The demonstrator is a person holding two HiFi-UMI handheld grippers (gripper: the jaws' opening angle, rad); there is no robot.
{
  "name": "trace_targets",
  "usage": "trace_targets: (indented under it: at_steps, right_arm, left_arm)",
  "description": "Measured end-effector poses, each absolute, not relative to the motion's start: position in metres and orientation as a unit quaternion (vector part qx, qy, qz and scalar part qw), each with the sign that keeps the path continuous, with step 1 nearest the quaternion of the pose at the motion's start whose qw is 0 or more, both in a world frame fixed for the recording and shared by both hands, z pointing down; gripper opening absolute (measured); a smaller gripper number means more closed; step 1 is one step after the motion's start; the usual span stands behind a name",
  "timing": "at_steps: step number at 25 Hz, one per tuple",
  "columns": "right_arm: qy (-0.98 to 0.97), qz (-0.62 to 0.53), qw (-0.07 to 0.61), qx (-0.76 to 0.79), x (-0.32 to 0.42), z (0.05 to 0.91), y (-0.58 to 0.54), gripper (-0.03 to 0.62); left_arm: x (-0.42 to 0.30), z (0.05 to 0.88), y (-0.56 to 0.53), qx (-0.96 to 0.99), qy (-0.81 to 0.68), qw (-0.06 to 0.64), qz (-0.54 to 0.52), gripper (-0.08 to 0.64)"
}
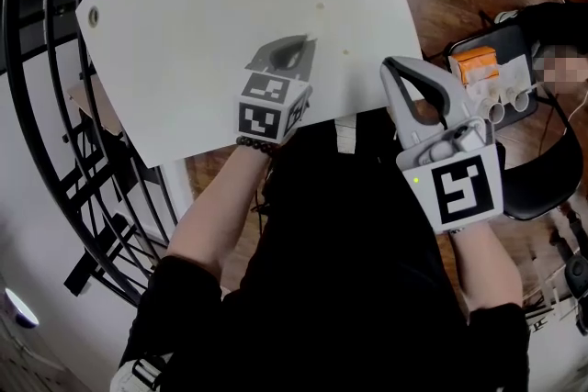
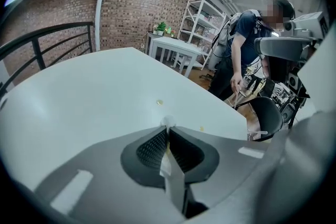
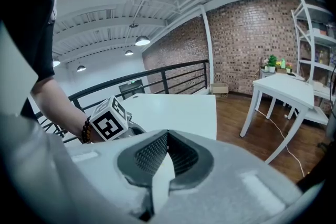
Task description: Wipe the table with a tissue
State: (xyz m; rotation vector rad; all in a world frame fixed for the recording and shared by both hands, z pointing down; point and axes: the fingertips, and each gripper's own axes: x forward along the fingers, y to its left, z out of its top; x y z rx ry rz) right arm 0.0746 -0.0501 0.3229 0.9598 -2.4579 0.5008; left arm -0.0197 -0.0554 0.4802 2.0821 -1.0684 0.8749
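Note:
The white table [image 1: 202, 32] carries two small yellowish spots, one [image 1: 320, 7] farther out and one [image 1: 346, 51] nearer the right edge; the left gripper view shows both [image 2: 159, 103] [image 2: 201, 128]. My left gripper [image 1: 310, 41] rests low over the table's near part, shut, with a small white bit of tissue [image 2: 168, 122] pinched at its tip, just short of the spots. My right gripper [image 1: 393, 66] is held off the table's right edge, shut with nothing in it; its own view [image 3: 167, 135] looks across the table toward the left gripper's marker cube [image 3: 109, 122].
A black curved railing [image 1: 37, 106] runs along the table's left side. A black chair [image 1: 542, 170] at the right holds an orange box [image 1: 474, 66] and small white items. A person [image 2: 247, 55] stands beyond the table's far corner, near white tables [image 2: 176, 47] and shelves.

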Motion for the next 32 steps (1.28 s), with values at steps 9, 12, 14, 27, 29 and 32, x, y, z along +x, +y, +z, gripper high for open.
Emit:
trace_targets:
  at_steps: [9,12,14,27,29,32]
  right_arm:
    - [-0.886,0.183,0.225,0.361,0.077,0.321,-0.047,-0.008]
    - [-0.884,0.185,0.226,0.365,0.079,0.321,-0.048,-0.008]
    - [-0.882,0.185,0.227,0.368,0.08,0.32,-0.047,-0.008]
    - [-0.877,0.186,0.225,0.381,0.09,0.319,-0.048,-0.008]
    - [-0.876,0.187,0.226,0.383,0.092,0.32,-0.048,-0.008]
    - [-0.875,0.187,0.225,0.385,0.095,0.32,-0.048,-0.008]
  left_arm:
    - [-0.003,0.48,-0.045,0.801,-0.379,0.322,0.333,0.031]
    - [0.001,0.48,-0.045,0.805,-0.374,0.315,0.335,0.031]
    - [0.003,0.48,-0.044,0.807,-0.371,0.313,0.337,0.031]
    - [0.034,0.481,-0.032,0.82,-0.336,0.31,0.344,0.031]
    - [0.038,0.481,-0.031,0.821,-0.332,0.31,0.345,0.031]
    - [0.041,0.482,-0.03,0.822,-0.329,0.311,0.347,0.031]
